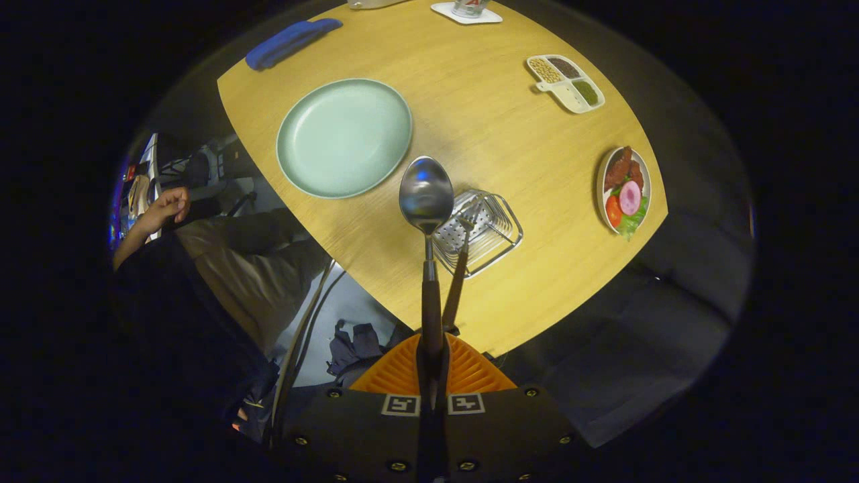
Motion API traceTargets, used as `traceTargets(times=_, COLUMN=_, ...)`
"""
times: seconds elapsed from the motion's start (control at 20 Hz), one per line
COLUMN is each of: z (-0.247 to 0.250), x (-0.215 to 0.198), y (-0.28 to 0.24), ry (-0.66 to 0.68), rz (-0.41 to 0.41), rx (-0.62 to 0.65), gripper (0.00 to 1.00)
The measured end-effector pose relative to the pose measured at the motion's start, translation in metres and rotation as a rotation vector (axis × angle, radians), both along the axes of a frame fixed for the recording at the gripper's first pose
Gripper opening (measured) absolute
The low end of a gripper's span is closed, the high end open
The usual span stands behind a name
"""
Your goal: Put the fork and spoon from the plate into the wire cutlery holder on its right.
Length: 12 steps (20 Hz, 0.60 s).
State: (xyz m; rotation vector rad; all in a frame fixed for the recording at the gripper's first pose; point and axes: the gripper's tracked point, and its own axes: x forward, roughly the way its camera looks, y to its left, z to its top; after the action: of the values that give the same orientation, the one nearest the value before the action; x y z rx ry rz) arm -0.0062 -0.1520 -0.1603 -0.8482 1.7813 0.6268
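At far left, off the table, a person's hand rests beside a lap in tan trousers, with cables and a dark bundle on the floor below. On the table's far left corner lies a blue cloth. Next comes the plate, pale green and bare, well clear of the cutlery now. In the middle the tongs are clenched on the dark handles of the spoon and the fork, both pressed together between the two fingers and pointing away from them. The spoon's bowl hangs high, over the bare wood between the plate and the holder; the fork's tines lie over the holder's perforated floor, though whether they touch it cannot be told. The holder is a low wire basket just right of the plate, near the table's near edge, and nothing stands between it and the cutlery. Farther right, a white coaster with a glass sits at the far edge, then a divided dish of seeds, and last a small bowl of food with meat, tomato and greens, well apart from the holder.
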Motion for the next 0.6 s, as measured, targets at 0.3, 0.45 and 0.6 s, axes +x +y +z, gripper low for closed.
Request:
traceTargets(times=0.3, z=-0.008, x=0.01, y=-0.034, ry=0.047, rz=-0.048, rx=-0.056, gripper=0.01)
traceTargets(times=0.45, z=-0.018, x=0.017, y=-0.045, ry=0.078, rz=-0.048, rx=-0.096, gripper=0.01)
traceTargets(times=0.6, z=-0.029, x=0.012, y=-0.052, ry=0.121, rz=-0.046, rx=-0.134, gripper=0.01)
